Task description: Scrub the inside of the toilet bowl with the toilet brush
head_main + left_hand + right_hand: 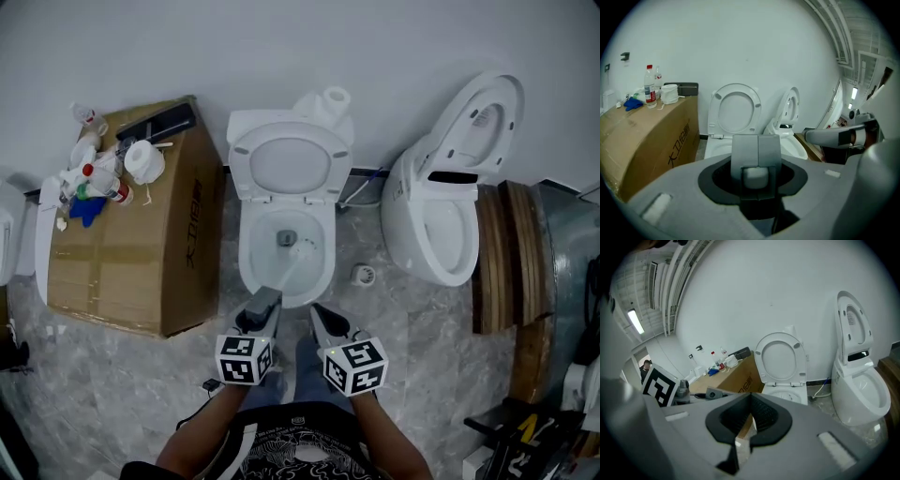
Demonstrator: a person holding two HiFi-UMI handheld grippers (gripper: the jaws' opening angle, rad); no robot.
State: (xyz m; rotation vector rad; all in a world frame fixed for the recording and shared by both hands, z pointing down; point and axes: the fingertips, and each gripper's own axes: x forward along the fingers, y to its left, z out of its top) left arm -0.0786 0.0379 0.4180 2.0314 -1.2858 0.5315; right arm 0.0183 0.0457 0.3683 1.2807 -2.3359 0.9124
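The left gripper (266,296) and right gripper (320,311) are grey (black-and-white marker cubes (246,359)).

Right gripper (751,397): jaws closed tip to tip, nothing held. Ahead stands a toilet (781,359), lid raised against the wall. A second toilet (860,394) stands to its right and a cardboard box (736,378) to its left.

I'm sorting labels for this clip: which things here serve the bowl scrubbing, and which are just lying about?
In use: toilet brush, middle toilet, left gripper with jaws shut on the brush handle.
Lying about: second toilet, cardboard box, bottles, paper roll.
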